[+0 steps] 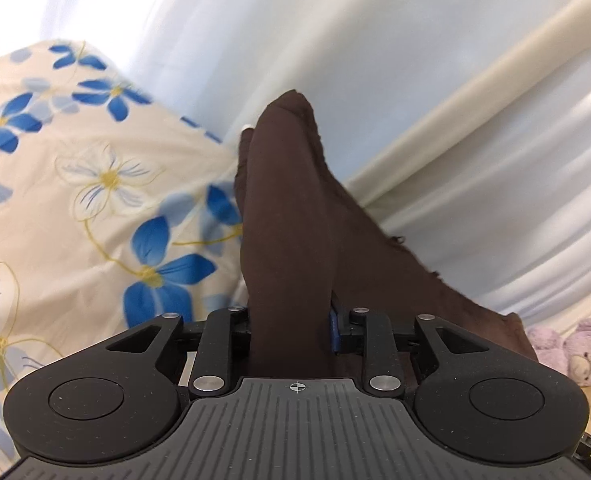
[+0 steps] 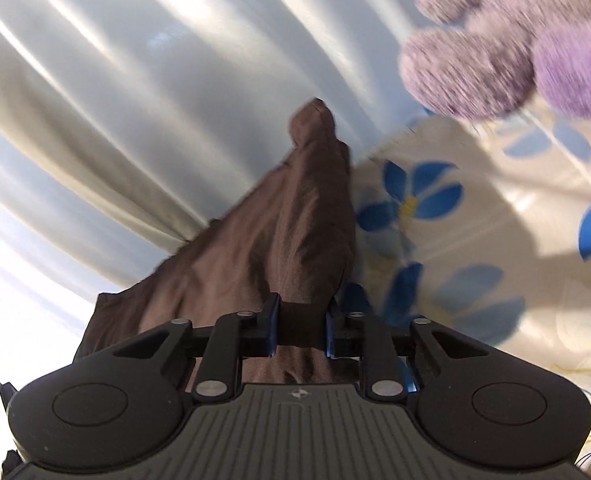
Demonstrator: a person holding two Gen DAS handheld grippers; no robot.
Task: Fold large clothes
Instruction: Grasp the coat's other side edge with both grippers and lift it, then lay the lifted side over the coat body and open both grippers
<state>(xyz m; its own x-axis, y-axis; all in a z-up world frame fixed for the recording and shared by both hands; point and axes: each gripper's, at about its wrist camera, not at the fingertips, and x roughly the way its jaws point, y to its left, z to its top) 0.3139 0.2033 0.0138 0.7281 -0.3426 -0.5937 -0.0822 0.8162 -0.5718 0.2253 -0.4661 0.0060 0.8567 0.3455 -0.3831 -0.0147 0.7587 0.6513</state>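
Observation:
A dark brown garment [image 1: 291, 216] is held up in the air by both grippers. In the left wrist view it is bunched between the jaws of my left gripper [image 1: 291, 332] and rises forward to a peak, spreading off to the right. In the right wrist view the same brown garment [image 2: 287, 232] is pinched in my right gripper [image 2: 299, 328] and spreads off to the left. Both grippers are shut on the cloth. The fingertips are hidden by the fabric.
A cream bedspread with blue and white flowers [image 1: 95, 184] lies below; it also shows in the right wrist view [image 2: 475, 220]. A purple plush toy [image 2: 511, 36] sits on it; it also shows in the left wrist view [image 1: 571, 348]. White curtains [image 1: 415, 60] hang behind.

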